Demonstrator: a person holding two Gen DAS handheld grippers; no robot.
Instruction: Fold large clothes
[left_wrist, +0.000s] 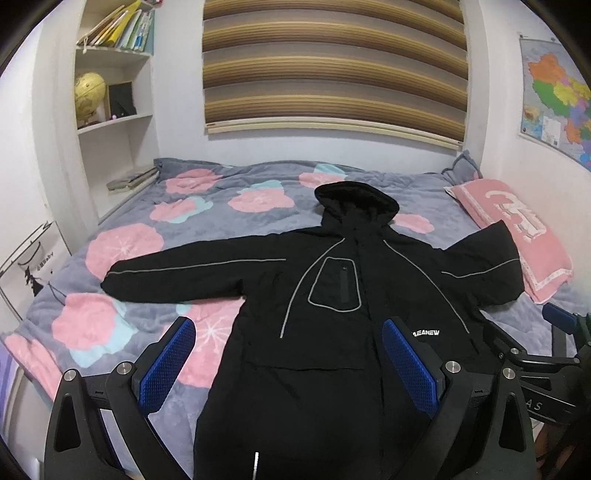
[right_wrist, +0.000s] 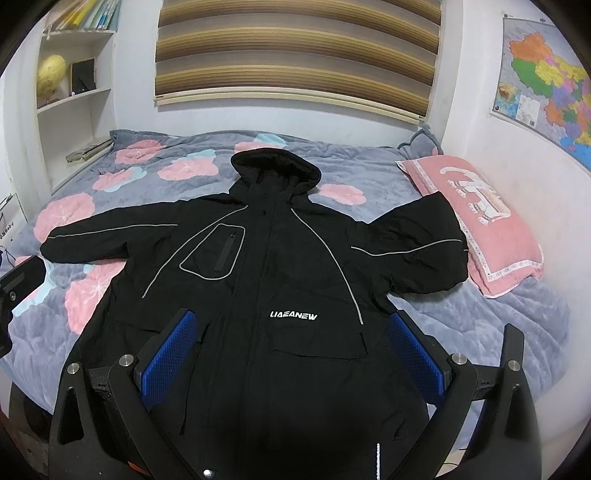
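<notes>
A large black hooded jacket (left_wrist: 332, 280) (right_wrist: 266, 266) with grey piping and a white chest logo lies flat, front up, on the bed, both sleeves spread out sideways and the hood toward the wall. My left gripper (left_wrist: 288, 332) hovers open above the jacket's lower left part, nothing between its blue pads. My right gripper (right_wrist: 291, 325) hovers open over the lower front, also holding nothing. In the left wrist view the right gripper (left_wrist: 554, 332) shows at the right edge; in the right wrist view the left gripper (right_wrist: 18, 291) shows at the left edge.
The bed carries a grey quilt (left_wrist: 129, 266) (right_wrist: 461, 321) with pink flowers. A pink pillow (left_wrist: 517, 236) (right_wrist: 484, 218) lies at the right, under the jacket's right cuff. White shelves (left_wrist: 114, 122) with a globe and books stand at the left; a map (right_wrist: 546, 85) hangs at the right.
</notes>
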